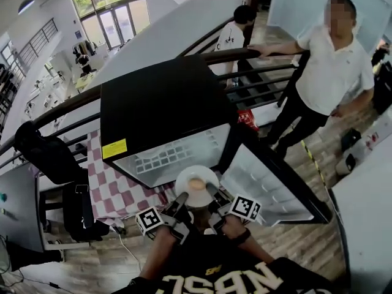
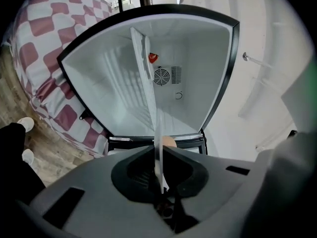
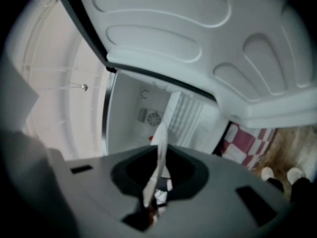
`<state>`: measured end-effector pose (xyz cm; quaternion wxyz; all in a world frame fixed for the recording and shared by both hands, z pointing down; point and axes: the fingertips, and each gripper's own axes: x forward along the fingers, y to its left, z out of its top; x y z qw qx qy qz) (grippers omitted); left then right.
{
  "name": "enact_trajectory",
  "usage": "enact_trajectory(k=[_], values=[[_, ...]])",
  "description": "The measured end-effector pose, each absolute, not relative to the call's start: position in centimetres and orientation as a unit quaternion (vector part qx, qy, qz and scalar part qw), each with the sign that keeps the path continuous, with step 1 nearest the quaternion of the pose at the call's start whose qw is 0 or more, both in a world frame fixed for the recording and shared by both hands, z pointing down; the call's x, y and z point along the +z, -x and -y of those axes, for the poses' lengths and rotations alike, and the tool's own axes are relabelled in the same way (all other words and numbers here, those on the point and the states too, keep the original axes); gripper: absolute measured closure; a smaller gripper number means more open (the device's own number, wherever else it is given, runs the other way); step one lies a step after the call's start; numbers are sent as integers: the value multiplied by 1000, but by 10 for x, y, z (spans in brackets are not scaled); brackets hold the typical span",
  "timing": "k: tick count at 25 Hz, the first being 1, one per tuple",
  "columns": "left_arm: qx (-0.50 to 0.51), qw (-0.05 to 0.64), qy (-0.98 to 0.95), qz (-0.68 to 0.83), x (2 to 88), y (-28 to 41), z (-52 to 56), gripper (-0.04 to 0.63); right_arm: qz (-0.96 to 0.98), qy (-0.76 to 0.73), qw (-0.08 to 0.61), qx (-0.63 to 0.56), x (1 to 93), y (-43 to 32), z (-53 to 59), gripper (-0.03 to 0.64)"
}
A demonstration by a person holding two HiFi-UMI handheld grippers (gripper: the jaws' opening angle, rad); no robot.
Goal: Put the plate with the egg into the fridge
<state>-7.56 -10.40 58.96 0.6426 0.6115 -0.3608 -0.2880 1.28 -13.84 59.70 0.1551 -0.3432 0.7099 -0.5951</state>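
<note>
A white plate (image 1: 195, 177) with a brown egg (image 1: 196, 184) on it hangs just in front of the open black fridge (image 1: 160, 103). My left gripper (image 1: 181, 199) is shut on the plate's near left rim. My right gripper (image 1: 212, 194) is shut on its near right rim. In the left gripper view the plate (image 2: 158, 148) shows edge-on between the jaws, with the egg (image 2: 169, 142) peeking beside it and the white fridge interior (image 2: 183, 48) beyond. The plate (image 3: 160, 148) is also edge-on in the right gripper view, pinched in the right gripper (image 3: 150, 202).
The fridge door (image 1: 269, 185) stands open to the right, its moulded inner side (image 3: 198, 43) over my right gripper. A wire shelf (image 1: 177, 155) crosses the interior. The fridge stands on a red-checked cloth (image 1: 113, 192). A person in white (image 1: 331, 66) leans on the railing (image 1: 220, 57); a black chair (image 1: 49, 155) stands at the left.
</note>
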Motion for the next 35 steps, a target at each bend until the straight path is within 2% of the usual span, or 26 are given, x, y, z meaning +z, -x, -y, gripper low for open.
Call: enact_trajectory(k=[9, 21, 35], values=[[-277, 652, -617, 344, 593, 87, 158, 554, -707, 363, 171, -582, 598, -3, 185, 565], [-256, 658, -610, 359, 617, 96, 202, 554, -698, 390, 159, -579, 614, 3, 225, 565], [-280, 670, -585, 362, 616, 99, 228, 552, -693, 397, 161, -580, 623, 6, 249, 565]])
